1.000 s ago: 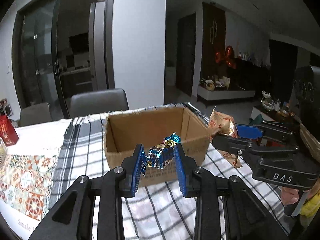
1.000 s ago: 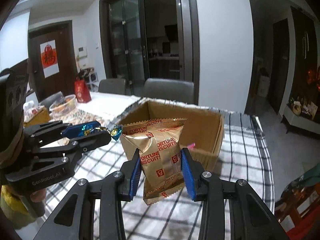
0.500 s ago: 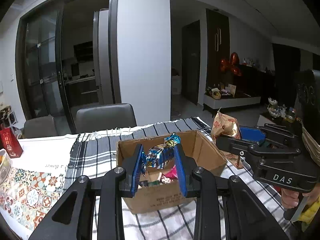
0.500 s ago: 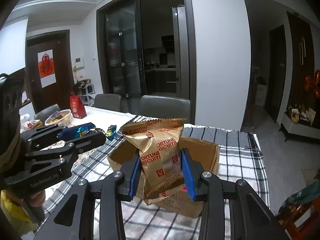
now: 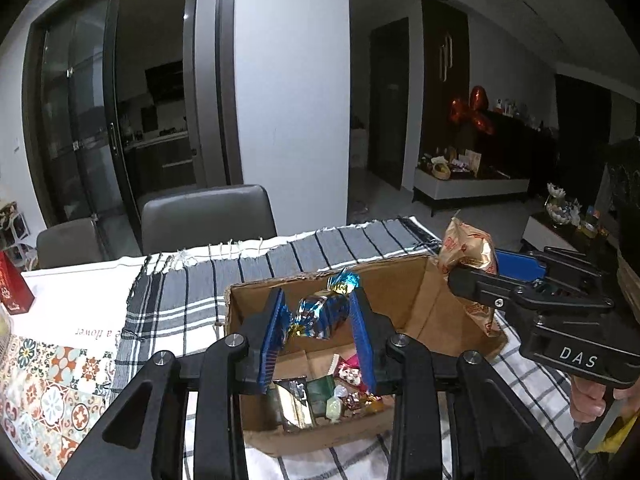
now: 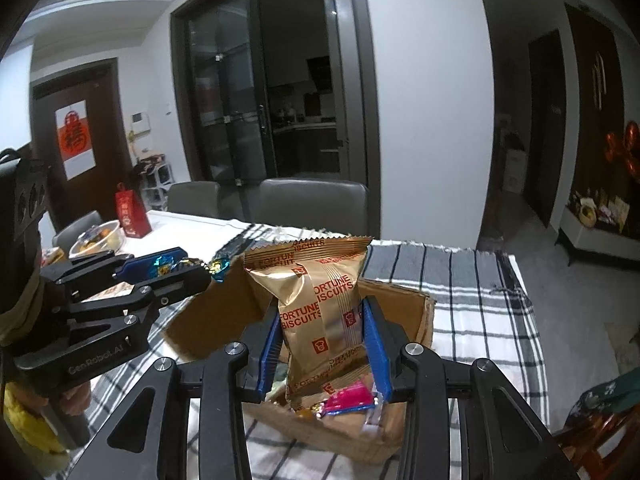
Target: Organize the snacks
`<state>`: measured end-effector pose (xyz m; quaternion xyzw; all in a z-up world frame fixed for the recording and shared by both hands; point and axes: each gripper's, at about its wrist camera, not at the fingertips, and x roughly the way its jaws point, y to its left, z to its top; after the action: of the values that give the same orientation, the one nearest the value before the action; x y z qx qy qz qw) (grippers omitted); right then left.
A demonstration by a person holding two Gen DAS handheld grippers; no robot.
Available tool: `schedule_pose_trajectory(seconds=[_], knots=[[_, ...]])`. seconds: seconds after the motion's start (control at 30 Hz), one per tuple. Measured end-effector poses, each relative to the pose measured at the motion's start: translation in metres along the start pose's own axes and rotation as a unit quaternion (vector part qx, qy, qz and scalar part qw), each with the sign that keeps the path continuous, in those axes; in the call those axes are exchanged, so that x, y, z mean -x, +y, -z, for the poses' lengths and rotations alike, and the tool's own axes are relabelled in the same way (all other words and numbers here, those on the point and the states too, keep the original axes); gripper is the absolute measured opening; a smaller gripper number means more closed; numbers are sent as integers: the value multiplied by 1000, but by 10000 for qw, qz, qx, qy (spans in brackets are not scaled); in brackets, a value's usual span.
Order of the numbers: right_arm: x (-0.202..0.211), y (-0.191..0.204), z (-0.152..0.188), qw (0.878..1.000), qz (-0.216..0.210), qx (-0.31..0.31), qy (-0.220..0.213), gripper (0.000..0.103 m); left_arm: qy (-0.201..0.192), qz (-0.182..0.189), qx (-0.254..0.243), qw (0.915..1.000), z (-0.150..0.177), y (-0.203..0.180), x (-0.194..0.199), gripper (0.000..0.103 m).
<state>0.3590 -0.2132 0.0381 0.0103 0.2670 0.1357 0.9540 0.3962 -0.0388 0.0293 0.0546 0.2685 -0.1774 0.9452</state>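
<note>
My left gripper (image 5: 318,316) is shut on a blue foil candy (image 5: 320,314) and holds it above the open cardboard box (image 5: 416,300). My right gripper (image 6: 322,320) is shut on a gold Fortune Biscuits packet (image 6: 316,300), also above the box (image 6: 404,300). The box holds several wrapped sweets (image 5: 320,396) and a pink wrapper (image 6: 348,398). In the left wrist view the right gripper (image 5: 476,276) with the packet (image 5: 466,246) hangs over the box's right edge. In the right wrist view the left gripper (image 6: 200,266) with the candy (image 6: 162,264) is at the box's left edge.
The box sits on a grey plaid cloth (image 5: 192,296) over a table with a patterned mat (image 5: 48,392). A red gift bag (image 6: 132,212) and a bowl (image 6: 96,236) stand at the far left. Grey chairs (image 5: 208,216) line the far side.
Both grippers have risen and tipped down over the box, so its inside with the sweets now shows. Both stay shut on their snacks.
</note>
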Motion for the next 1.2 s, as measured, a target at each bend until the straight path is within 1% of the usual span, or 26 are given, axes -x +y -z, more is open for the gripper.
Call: schedule_pose_trajectory(seconds=[0.03, 0.07, 0.1, 0.13, 0.2, 0.3, 0.43, 0.5, 0.53, 0.63, 0.7, 0.77, 0.87, 0.93, 1.0, 1.07, 1.2], knots=[[-3, -1, 0, 10000, 30, -32, 25, 40, 48, -22, -1, 10000, 0, 0, -4, 44], [-7, -4, 1, 9999, 66, -63, 69, 43, 57, -49, 22, 10000, 0, 0, -5, 56], [-10, -5, 1, 9998, 125, -84, 114, 49, 72, -106, 67, 9999, 1, 1, -6, 62], [-11, -6, 2, 9997, 177, -107, 131, 59, 95, -170, 124, 9997, 2, 2, -6, 62], [-10, -7, 5, 9995, 274, -120, 105, 60, 126, -226, 143, 9996, 5, 1, -4, 62], [-5, -7, 10, 9994, 303, -113, 151, 59, 104, -349, 113, 9993, 9, -1, 5, 63], [13, -2, 16, 9992, 344, -151, 119, 60, 11, -593, 86, 9982, 15, -7, 28, 67], [24, 2, 19, 9991, 382, -141, 71, 62, -42, -643, 84, 9979, 17, -10, 40, 70], [30, 4, 20, 9990, 419, -141, 50, 66, -69, -649, 89, 9978, 20, -13, 50, 71], [51, 11, 22, 9987, 490, -159, -12, 67, -81, -669, 123, 9977, 22, -17, 68, 72], [61, 16, 22, 9979, 621, -155, 92, 71, -83, -717, 142, 9973, 23, -18, 81, 80], [77, 21, 22, 9973, 696, -190, 102, 75, -143, -746, 165, 9970, 24, -21, 98, 81], [96, 25, 25, 9966, 807, -171, 76, 76, -231, -805, 157, 9964, 28, -25, 119, 88], [108, 30, 29, 9964, 828, -143, 75, 76, -282, -856, 125, 9958, 31, -29, 133, 88], [123, 34, 33, 9959, 881, -171, 60, 80, -330, -864, 113, 9956, 34, -31, 145, 93], [135, 38, 38, 9955, 934, -174, 36, 82, -403, -901, 122, 9950, 38, -33, 157, 95], [159, 47, 47, 9949, 1001, -136, 7, 83, -480, -1085, 99, 9929, 50, -40, 179, 101]])
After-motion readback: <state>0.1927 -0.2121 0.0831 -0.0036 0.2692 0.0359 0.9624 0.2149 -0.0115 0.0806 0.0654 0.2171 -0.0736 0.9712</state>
